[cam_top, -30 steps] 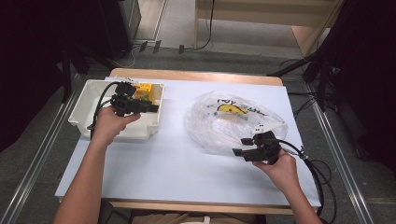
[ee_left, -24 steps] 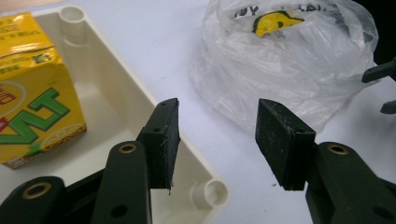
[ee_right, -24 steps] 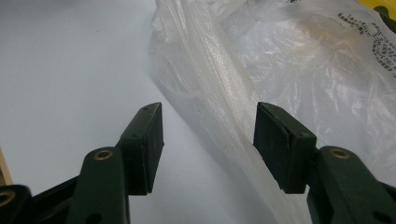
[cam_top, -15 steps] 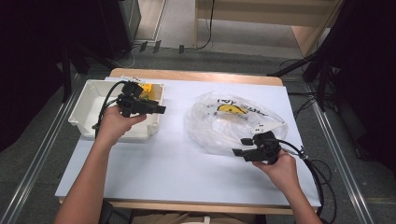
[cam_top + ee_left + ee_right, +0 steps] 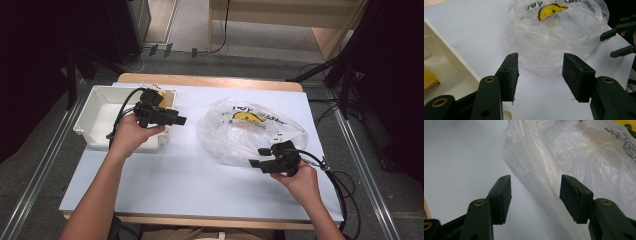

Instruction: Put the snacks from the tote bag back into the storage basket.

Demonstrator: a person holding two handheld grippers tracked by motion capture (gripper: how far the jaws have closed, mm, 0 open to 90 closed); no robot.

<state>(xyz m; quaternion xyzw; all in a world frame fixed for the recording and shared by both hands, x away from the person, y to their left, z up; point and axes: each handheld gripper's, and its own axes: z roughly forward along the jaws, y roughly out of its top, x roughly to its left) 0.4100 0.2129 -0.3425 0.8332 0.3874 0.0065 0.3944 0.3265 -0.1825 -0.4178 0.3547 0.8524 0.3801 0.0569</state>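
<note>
A crumpled clear plastic bag [image 5: 250, 131] with a yellow print lies on the white table [image 5: 200, 190], right of centre. My left gripper [image 5: 181, 120] hovers over the right rim of a white bin [image 5: 102, 117], open and holding nothing. In the left gripper view the bag [image 5: 556, 37] lies ahead of the spread jaws. My right gripper [image 5: 253, 162] sits at the bag's near edge, open. In the right gripper view the bag's thin edge [image 5: 544, 187] runs between the two pads [image 5: 574, 197], which do not pinch it.
A yellow packet [image 5: 160, 95] lies in the bin's far right corner and shows as the yellow packet [image 5: 429, 81] at the left. Cables trail off the table's right side. Metal rails run along the floor on both sides.
My left gripper has shifted right, from over the bin toward the bag. The right gripper and the bag have stayed put.
</note>
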